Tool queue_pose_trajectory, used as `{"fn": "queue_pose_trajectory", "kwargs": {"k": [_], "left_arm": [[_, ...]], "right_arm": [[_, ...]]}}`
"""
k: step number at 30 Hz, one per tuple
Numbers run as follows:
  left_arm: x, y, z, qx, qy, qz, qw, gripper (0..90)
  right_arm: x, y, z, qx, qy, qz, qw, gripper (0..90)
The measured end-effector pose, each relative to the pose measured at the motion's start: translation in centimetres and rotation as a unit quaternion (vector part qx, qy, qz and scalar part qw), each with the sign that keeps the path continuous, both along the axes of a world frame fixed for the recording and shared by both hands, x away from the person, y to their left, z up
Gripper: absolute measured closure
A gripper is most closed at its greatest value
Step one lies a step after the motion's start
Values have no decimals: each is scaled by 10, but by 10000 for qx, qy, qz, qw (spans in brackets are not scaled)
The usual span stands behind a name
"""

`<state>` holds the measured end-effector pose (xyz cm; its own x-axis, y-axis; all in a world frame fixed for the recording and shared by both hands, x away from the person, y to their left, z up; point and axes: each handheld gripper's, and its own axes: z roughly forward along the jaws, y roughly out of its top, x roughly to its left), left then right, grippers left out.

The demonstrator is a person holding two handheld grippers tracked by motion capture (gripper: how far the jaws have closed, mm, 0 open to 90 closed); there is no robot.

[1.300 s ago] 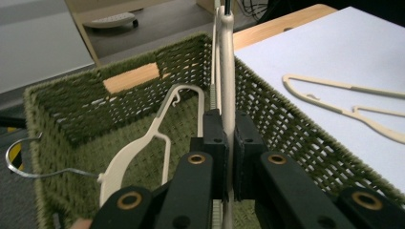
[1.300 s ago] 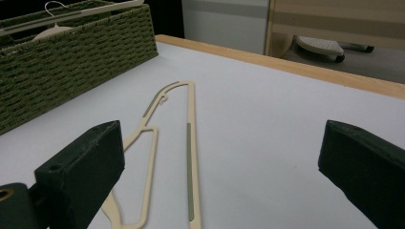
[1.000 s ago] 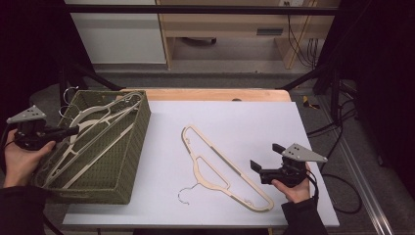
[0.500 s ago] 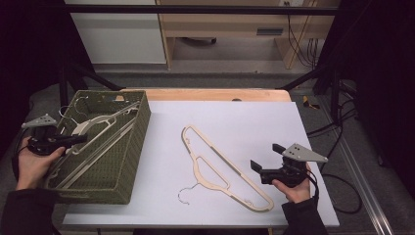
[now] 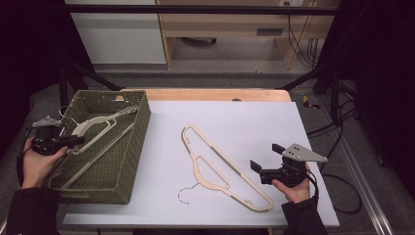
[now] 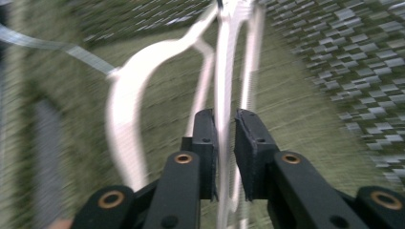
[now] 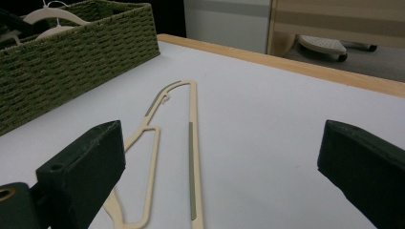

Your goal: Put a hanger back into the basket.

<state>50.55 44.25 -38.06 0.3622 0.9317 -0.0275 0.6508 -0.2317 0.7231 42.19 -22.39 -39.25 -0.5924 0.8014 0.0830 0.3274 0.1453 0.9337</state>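
Lowering toward the basket (image 5: 128, 161), the left gripper (image 5: 77, 142) sits deeper over the basket's left rim than a second ago, when it was held higher and further out to the left. Its jaws have just been opening a little; in the left gripper view they stand narrowly apart with a thin bar of the white hanger (image 6: 224, 86) running between them, blurred, pads look slightly off it. That hanger (image 5: 95, 126) lies tilted inside the basket, lower than before. Right gripper (image 5: 265, 165) unchanged: same spot at the table's (image 5: 303, 122) right front, jaws wide apart with nothing between them, just beside the lower end of the beige hanger (image 5: 220, 169). Beige hanger flat on the table, well apart from the basket, hasn't shifted.
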Motion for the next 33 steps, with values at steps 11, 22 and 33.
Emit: {"fn": "queue_pose_trajectory", "kwargs": {"k": [11, 22, 33], "left_arm": [[2, 11, -11, 45, 265, 412, 9988, 650], [-9, 5, 6, 63, -91, 437, 9990, 447], [-35, -34, 39, -587, -1100, -298, 9918, 241]], "right_arm": [[0, 1, 0, -9, -16, 11, 10000, 28], [0, 3, -1, -36, 4, 41, 10000, 29], [0, 3, -1, 12, -8, 60, 10000, 30]]}}
